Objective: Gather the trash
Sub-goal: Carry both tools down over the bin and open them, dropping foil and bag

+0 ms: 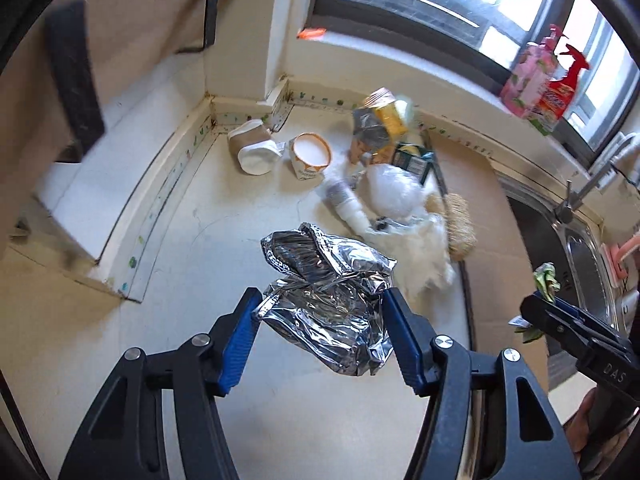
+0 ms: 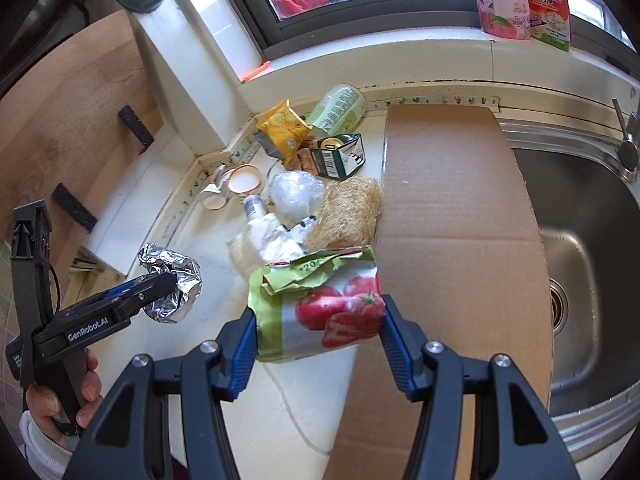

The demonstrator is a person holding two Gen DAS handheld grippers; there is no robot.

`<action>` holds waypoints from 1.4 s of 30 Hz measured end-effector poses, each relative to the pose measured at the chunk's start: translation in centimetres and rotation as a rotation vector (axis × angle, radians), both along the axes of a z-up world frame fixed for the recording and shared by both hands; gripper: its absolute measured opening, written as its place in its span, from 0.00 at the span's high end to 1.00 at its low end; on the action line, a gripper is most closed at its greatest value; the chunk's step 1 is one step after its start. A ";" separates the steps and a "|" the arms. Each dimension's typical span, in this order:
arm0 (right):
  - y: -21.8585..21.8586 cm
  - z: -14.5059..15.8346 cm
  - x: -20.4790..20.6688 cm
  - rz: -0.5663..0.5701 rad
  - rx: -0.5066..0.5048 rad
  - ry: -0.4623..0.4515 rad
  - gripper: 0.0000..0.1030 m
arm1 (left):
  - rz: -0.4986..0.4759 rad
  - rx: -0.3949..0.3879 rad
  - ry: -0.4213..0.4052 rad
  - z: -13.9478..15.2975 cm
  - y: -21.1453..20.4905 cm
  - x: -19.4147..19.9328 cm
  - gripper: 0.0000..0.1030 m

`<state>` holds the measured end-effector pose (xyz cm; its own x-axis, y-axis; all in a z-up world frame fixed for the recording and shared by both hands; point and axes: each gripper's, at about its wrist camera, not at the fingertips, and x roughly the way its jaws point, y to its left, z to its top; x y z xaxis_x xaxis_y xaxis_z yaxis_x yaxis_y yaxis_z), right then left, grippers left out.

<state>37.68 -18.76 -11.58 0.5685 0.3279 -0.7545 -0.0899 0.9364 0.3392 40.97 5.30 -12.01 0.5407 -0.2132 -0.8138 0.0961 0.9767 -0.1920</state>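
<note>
Gleaming crumpled silver foil wrapper, creased tomato-printed green packet

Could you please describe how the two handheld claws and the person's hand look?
Both claws, the left claw and the right claw, have black angular frames with silver round bolts and ribbed blue pads on the fingers. White lettering marks the sides: one handle reads "GenRobot.AI", the other "DAS". A thin dark cable hangs beside the left handle. The person's hand shows a white sleeve at the wrist.
</note>
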 end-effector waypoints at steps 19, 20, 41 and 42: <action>0.8 9.2 -20.5 0.096 0.057 -0.137 0.46 | -0.155 -0.029 -0.224 12.4 -3.3 -24.9 0.42; 0.8 9.4 -21.6 0.101 0.058 -0.139 0.46 | -0.157 -0.029 -0.230 12.6 -3.4 -26.1 0.42; 1.9 0.9 -32.1 0.125 0.093 0.001 0.46 | -0.186 0.074 -0.148 4.9 -3.4 -38.5 0.42; 1.9 0.2 -32.0 0.119 0.088 0.011 0.46 | -0.186 0.079 -0.137 4.2 -3.4 -38.3 0.42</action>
<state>5.64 -16.88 -11.41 0.5130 0.4580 -0.7260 -0.1945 0.8858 0.4214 2.62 1.86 -7.86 0.6044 -0.2582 -0.7536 0.2960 0.9511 -0.0884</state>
